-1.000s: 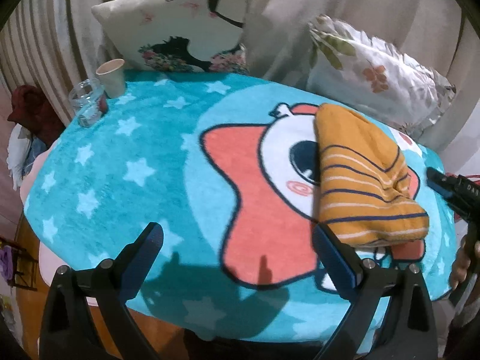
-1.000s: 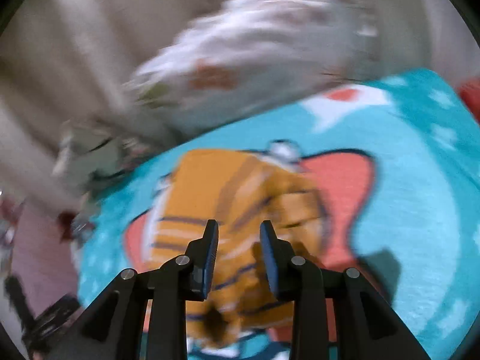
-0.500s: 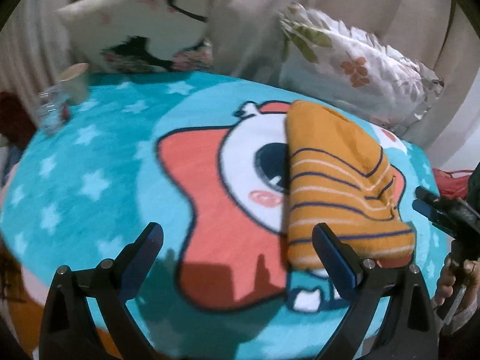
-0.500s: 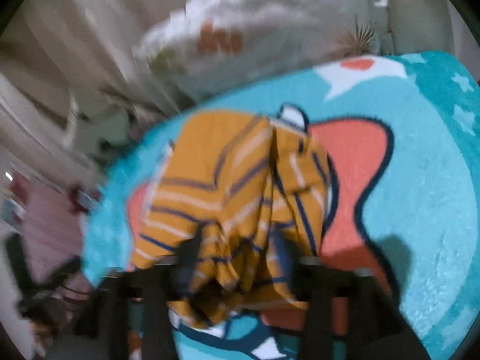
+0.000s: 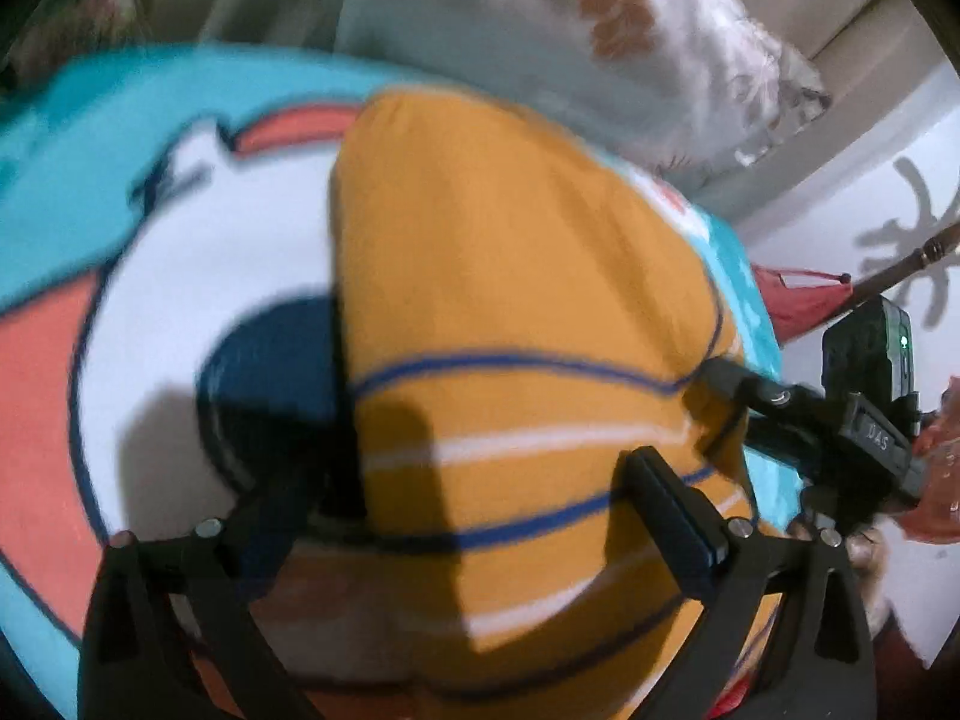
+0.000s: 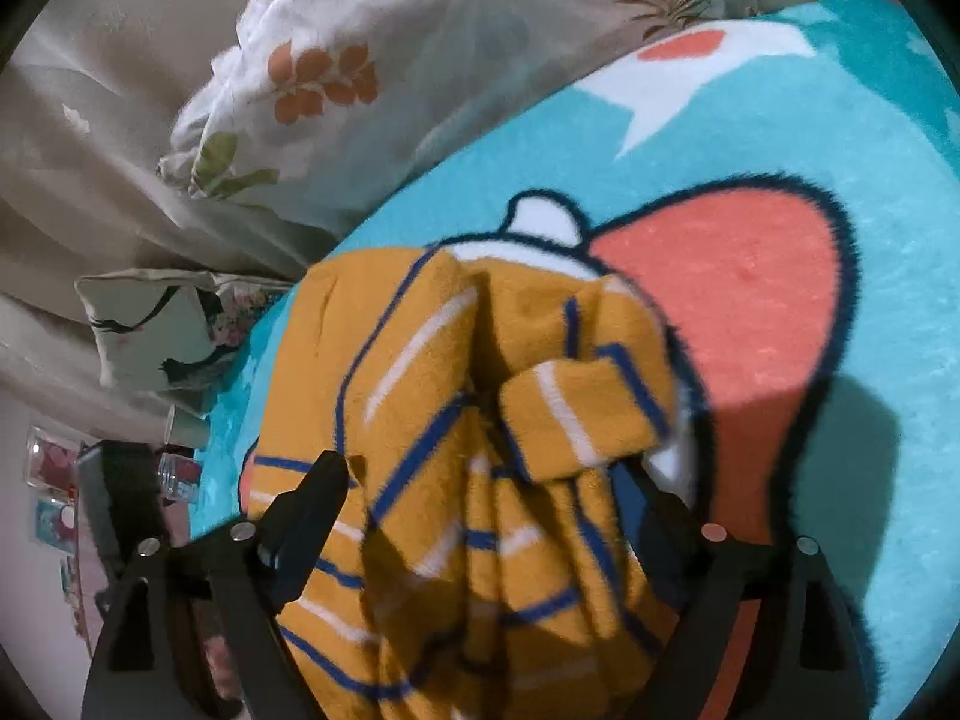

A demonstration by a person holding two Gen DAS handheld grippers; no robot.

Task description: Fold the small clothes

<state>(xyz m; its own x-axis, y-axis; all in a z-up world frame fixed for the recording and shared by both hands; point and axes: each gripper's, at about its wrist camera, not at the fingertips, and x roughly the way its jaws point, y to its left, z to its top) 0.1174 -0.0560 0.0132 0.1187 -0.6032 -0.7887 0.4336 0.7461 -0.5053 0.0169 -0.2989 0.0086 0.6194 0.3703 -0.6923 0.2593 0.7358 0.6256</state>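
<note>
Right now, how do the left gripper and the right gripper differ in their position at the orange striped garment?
The left gripper spans the smooth, flat end of the orange striped garment; the right gripper spans its bunched, folded side. The left view is blurred, the right view sharp. Both grippers are open, with cloth between the fingers, above the teal blanket.

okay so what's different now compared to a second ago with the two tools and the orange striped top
Both tools have closed in on the orange striped top. The left tool, well short of it a second ago, now straddles its near end, fingers open. The right tool has opened from nearly shut and now brackets the bunched sleeve end. Neither is clamped on it. The top itself lies where it was on the teal blanket, the floral pillow behind.
</note>
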